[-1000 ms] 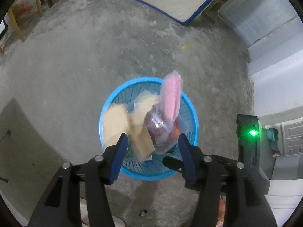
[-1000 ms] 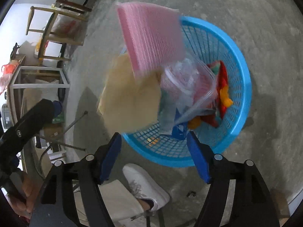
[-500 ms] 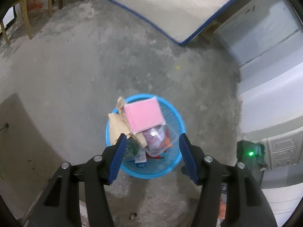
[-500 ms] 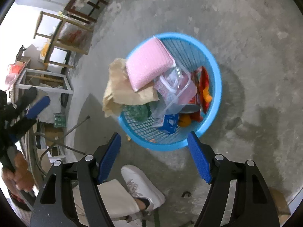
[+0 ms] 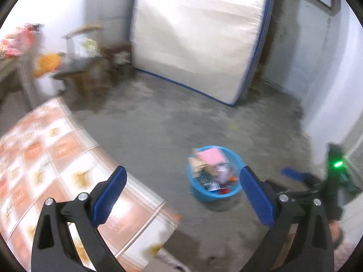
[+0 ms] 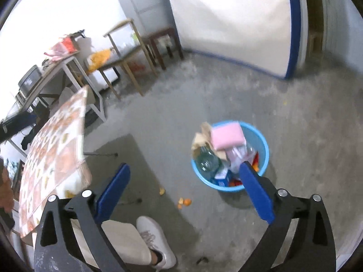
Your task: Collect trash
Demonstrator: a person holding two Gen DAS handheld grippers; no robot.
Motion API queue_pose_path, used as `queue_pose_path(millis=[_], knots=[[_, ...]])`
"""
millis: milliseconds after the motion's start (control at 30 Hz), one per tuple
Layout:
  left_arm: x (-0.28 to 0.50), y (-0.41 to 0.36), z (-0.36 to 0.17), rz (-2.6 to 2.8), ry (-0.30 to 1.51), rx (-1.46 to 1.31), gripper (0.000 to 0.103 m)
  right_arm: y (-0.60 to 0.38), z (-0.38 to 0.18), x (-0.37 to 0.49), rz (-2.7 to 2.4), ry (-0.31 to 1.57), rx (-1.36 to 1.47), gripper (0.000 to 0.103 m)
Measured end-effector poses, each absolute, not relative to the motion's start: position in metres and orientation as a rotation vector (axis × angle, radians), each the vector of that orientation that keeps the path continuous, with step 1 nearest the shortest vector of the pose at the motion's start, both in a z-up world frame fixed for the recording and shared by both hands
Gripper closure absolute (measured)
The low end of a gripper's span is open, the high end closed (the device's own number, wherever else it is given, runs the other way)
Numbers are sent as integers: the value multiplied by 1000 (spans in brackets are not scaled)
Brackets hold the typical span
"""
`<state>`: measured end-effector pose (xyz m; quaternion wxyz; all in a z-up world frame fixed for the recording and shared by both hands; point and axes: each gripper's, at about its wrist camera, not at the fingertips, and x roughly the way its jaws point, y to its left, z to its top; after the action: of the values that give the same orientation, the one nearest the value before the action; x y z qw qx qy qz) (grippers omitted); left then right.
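A blue plastic basket [image 5: 211, 196] [image 6: 264, 149] stands on the concrete floor, piled with trash. On top lies a pink foam sheet [image 5: 212, 156] [image 6: 228, 137], with brown paper [image 6: 202, 136] and a clear plastic bag [image 6: 238, 156] beside it. My left gripper [image 5: 183, 170] hangs high above and back from the basket, its jaws opening wide with nothing between them. My right gripper [image 6: 185, 166] is likewise raised, jaws opening and empty. Its blurred body with a green light [image 5: 338, 164] shows at the right of the left wrist view.
A table with an orange patterned cloth [image 5: 45, 158] [image 6: 54, 154] stands to the left. Orange peel scraps [image 6: 185, 201] lie on the floor near a person's white shoe [image 6: 156, 233]. A mattress [image 5: 199, 34] leans on the back wall; wooden stools and tables [image 6: 127, 52] crowd the back left.
Both grippers have risen and drawn back from the basket, tilting up so the room shows. Their jaws have widened. The pink sheet and other trash have dropped into the basket.
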<state>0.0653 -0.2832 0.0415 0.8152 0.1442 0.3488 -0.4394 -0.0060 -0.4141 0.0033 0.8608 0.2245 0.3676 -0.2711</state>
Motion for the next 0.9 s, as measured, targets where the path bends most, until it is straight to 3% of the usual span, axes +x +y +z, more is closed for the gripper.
queue_pose_path(millis=[233,467,900], knots=[[41,-151,29,-607,742,124,5,-323,29,7,-562,713,228,8],[18,-68,27,-280,665,59,5,-255,45,25,-475,707,82,8],[-4,-21,32,-100,616,8,5,-189,48,10,-530,673,11,8]])
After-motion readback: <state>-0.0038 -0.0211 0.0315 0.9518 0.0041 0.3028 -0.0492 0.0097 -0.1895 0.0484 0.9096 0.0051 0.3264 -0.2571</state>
